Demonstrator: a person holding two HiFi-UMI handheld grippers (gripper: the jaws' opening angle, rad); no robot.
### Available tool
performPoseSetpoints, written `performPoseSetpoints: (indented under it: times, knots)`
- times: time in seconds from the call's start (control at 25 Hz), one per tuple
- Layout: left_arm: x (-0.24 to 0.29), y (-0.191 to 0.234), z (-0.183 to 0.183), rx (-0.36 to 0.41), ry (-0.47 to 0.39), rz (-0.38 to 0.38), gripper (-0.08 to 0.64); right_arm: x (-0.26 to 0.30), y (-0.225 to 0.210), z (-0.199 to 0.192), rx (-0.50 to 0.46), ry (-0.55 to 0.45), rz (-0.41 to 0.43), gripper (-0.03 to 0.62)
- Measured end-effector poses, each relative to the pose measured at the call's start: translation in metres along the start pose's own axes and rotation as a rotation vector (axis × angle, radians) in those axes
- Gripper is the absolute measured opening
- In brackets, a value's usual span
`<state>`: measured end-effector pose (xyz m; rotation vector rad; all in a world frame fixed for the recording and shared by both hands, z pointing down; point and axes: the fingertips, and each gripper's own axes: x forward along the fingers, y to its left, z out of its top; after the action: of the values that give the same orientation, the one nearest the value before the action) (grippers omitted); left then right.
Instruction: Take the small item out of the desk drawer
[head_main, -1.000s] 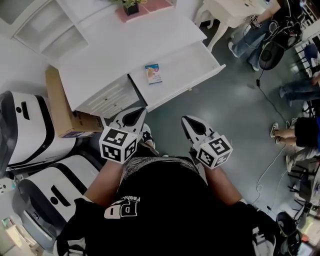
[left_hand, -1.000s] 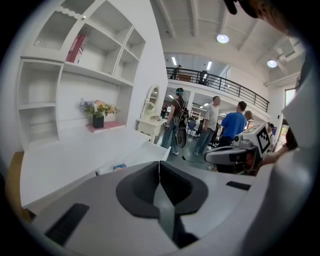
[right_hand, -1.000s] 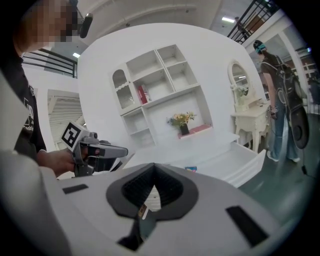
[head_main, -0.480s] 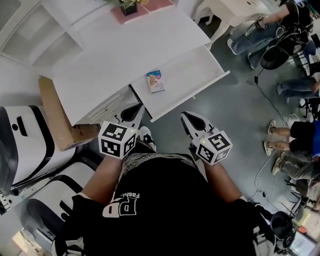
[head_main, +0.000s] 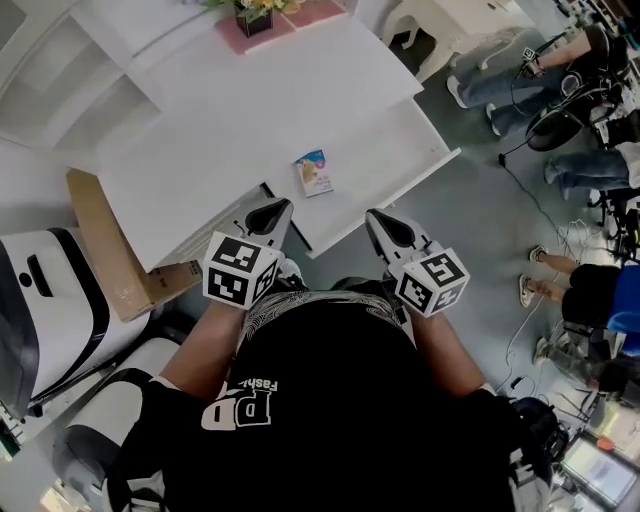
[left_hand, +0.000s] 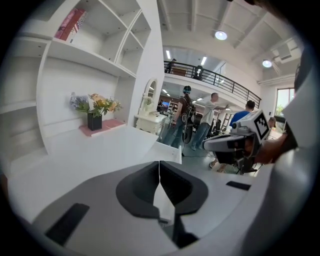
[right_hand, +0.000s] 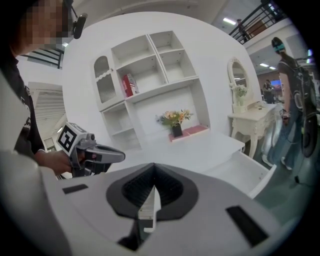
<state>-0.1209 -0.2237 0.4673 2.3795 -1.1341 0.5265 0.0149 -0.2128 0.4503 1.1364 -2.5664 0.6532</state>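
A small colourful packet (head_main: 313, 172) lies flat in the open white desk drawer (head_main: 400, 150), near its left end. My left gripper (head_main: 272, 215) hovers at the drawer's front edge, just short of the packet, with its jaws shut and nothing in them (left_hand: 159, 167). My right gripper (head_main: 385, 228) is level with it over the floor in front of the drawer, also shut and empty (right_hand: 152, 172). In the left gripper view the right gripper (left_hand: 235, 142) shows beside the drawer's corner (left_hand: 170, 152). The packet is hidden in both gripper views.
A flower pot (head_main: 253, 15) on a pink mat stands at the back of the desk top. A cardboard box (head_main: 100, 245) and white machines (head_main: 40, 300) crowd the left. People (head_main: 590, 290) and cables occupy the floor at right. A white dressing table (head_main: 450, 20) stands behind.
Both grippers have come forward together from over the floor to the drawer's front edge. Their jaws stay shut and empty. The packet has not moved in the drawer.
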Motion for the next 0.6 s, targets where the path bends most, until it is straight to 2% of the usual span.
performPoseSetpoints:
  times: [0.32,0.6]
  knots:
    - [0.009,0.007,-0.004,-0.007,0.007,0.002,0.015,0.016,-0.004,0.008,-0.023,0.024,0.023,0.009]
    - [0.02,0.013,-0.001,-0.042,0.002,0.084,0.015,0.03,-0.02,0.02,-0.058,0.047,0.107,0.009]
